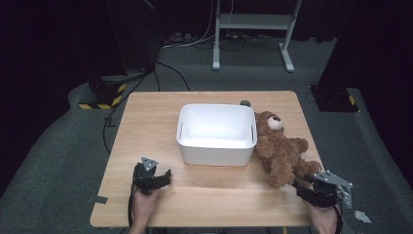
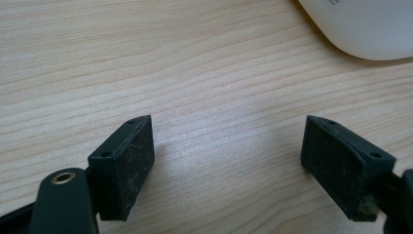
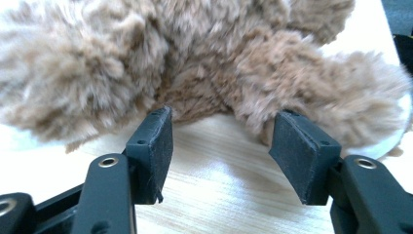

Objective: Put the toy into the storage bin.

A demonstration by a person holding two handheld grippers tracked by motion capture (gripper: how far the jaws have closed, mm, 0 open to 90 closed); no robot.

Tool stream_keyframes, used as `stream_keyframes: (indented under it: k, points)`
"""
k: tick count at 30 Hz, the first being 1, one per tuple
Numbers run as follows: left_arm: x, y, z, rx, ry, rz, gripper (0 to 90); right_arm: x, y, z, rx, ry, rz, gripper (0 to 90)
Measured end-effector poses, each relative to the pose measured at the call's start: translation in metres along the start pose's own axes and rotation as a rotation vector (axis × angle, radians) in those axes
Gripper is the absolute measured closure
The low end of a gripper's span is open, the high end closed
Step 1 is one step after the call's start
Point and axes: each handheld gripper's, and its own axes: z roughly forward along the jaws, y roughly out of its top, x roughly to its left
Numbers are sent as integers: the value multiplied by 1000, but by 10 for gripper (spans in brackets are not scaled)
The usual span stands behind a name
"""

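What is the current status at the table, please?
Left gripper open, over bare wood. Right gripper open at the teddy bear's legs, not gripping. White bin beside the bear, empty.

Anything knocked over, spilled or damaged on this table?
Nothing stands out. The white bin sits upright and empty; the teddy bear lies on its back beside it, whole. Both grippers, left and right, are open.

wooden table (image 1: 146,122) carries a white bin (image 1: 216,134) beside a teddy bear (image 1: 280,148)
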Motion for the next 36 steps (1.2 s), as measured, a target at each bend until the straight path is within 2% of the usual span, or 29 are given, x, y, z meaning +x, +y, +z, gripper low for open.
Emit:
stream_keyframes:
  k: [5,9,12,15,22,26,29,33,35,36]
  points:
    - [0,0,0,1,0,-2,199,-2,4,-6,-23,-5,9,391]
    - [0,0,0,1,0,-2,199,-4,7,-8,-22,-4,21,368]
    - [0,0,0,0,1,-6,199,-5,10,-11,-42,-35,21,307]
    - [-1,0,0,0,-1,-13,199,-5,14,-16,-67,-60,18,304]
    - [-1,0,0,0,-1,-13,199,-10,18,-19,-58,-45,28,290]
    - [-1,0,0,0,-1,-13,199,-9,21,-22,-88,-64,42,271]
    - [-1,0,0,0,-1,-13,199,-10,24,-24,-106,-58,44,262]
    - [-1,0,0,0,-1,-13,199,-10,31,-26,-107,-50,37,259]
    - [-1,0,0,0,-1,-13,199,-8,34,-26,-118,-63,24,259]
    - [-1,0,0,0,-1,-13,199,-7,36,-26,-102,-60,22,257]
